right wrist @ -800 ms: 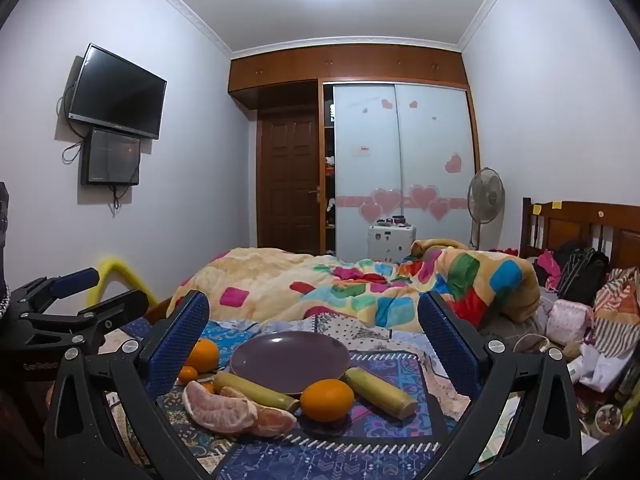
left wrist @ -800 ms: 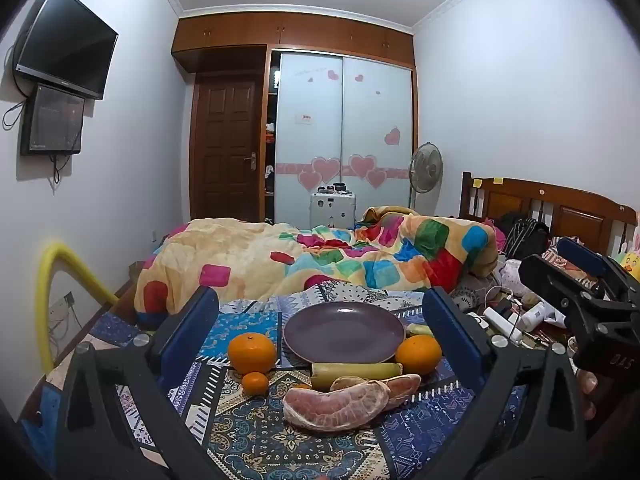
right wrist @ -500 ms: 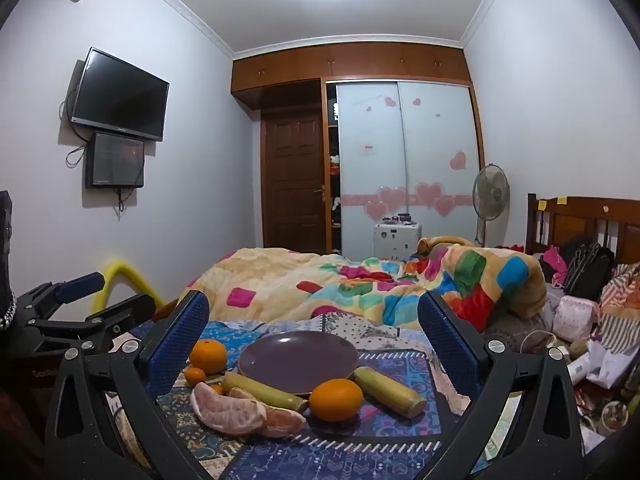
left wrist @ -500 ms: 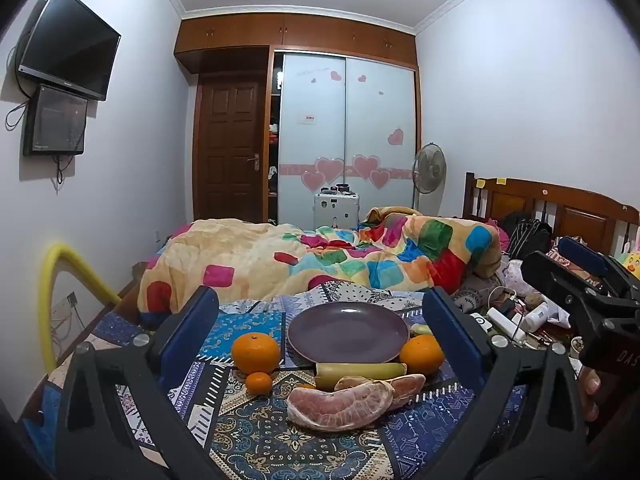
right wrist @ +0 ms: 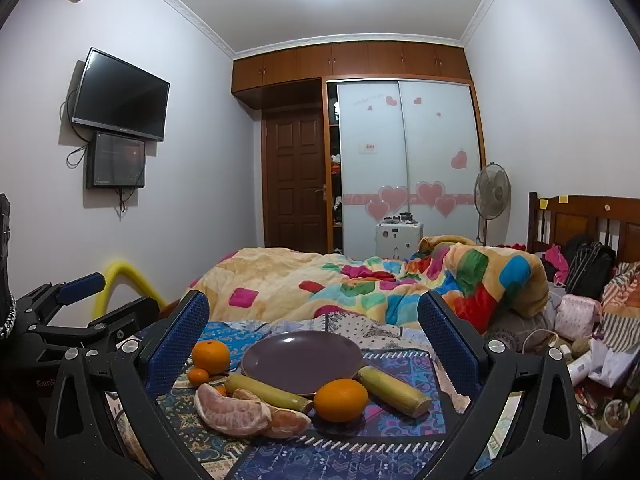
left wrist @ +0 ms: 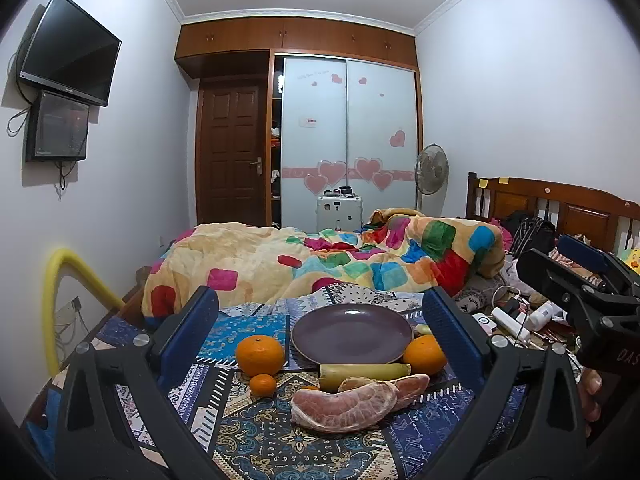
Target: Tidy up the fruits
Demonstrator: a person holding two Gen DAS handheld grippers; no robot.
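Nothing done yet, judging by the layout: purple plate (left wrist: 352, 334) bare at the centre of the left-wrist frame, on a patterned cloth (left wrist: 260, 436) over what looks like a tabletop, with every fruit lying around it and none on it. Large orange (left wrist: 260, 355) just left of the plate, small mandarin (left wrist: 263, 385) right below it; second orange (left wrist: 425, 355) at the plate's right edge, partly behind a blue pad. Yellow-green stalk (left wrist: 365, 374) lying flat along the plate's near rim, and peeled pomelo segments (left wrist: 344, 406) nearest the camera, lower centre, one resting against another. From the right-wrist view, a second stalk (right wrist: 394, 391) lying to the right of the plate, beside the near orange. Left gripper (left wrist: 320, 336) spread wide, fingers (left wrist: 188, 336) flanking the whole spread and gripping nothing; right gripper (right wrist: 312, 340) likewise gaping and empty, framing plate and fruit from farther right. Both hovering short of the fruit, touching none of it. Whole job left, by this reading: each orange, the mandarin, the stalks and the pomelo pieces to be lifted and gathered, most likely onto the plate. Bed with colourful quilt (left wrist: 320, 260) behind, apart from the work
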